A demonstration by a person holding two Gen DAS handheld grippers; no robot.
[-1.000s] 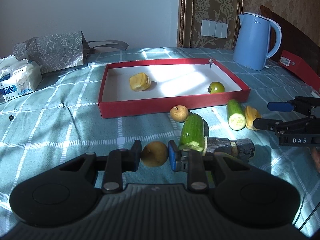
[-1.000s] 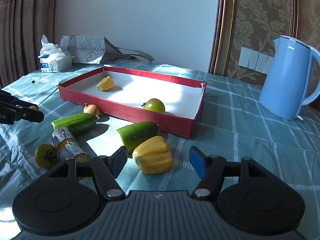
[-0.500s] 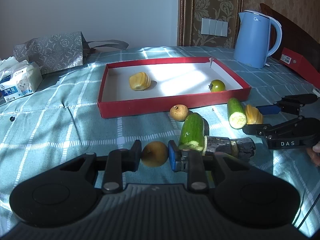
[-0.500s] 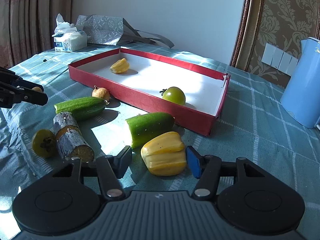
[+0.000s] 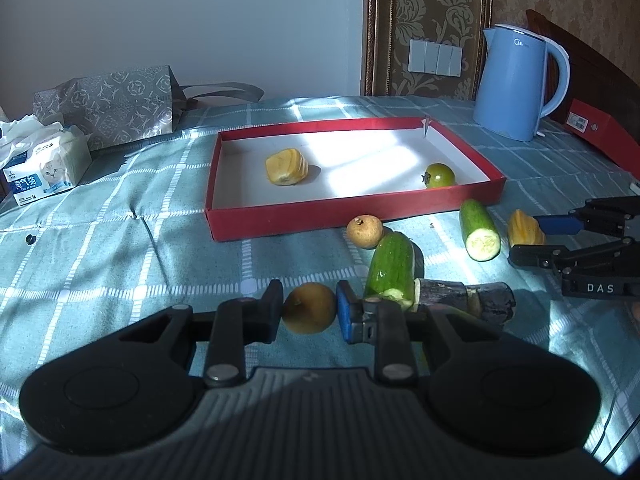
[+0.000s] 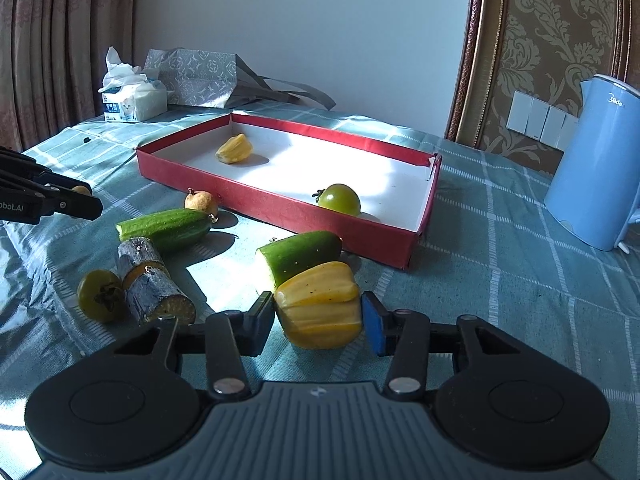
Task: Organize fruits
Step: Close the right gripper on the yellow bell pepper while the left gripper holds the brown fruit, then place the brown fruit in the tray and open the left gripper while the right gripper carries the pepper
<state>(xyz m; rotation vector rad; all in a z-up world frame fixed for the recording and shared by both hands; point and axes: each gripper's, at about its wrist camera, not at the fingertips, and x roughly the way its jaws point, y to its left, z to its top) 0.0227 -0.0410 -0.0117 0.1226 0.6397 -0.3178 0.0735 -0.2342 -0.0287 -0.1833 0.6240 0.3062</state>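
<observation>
Your left gripper [image 5: 309, 312] clamps the brown fruit [image 5: 309, 309] short of the red tray [image 5: 280, 222]; your right gripper [image 6: 318, 320] brackets the yellow fruit [image 6: 320, 312], contact unclear. Next lift both into the tray.

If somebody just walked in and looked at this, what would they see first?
Probably the big red tray in the middle of the checked cloth, with a yellow fruit piece and a green tomato lying in its sunlit white bottom. Next, the tall blue kettle standing behind the tray's right end. Close up, the left gripper clasps a small round brown fruit, and the right gripper brackets a yellow fruit chunk.
</observation>
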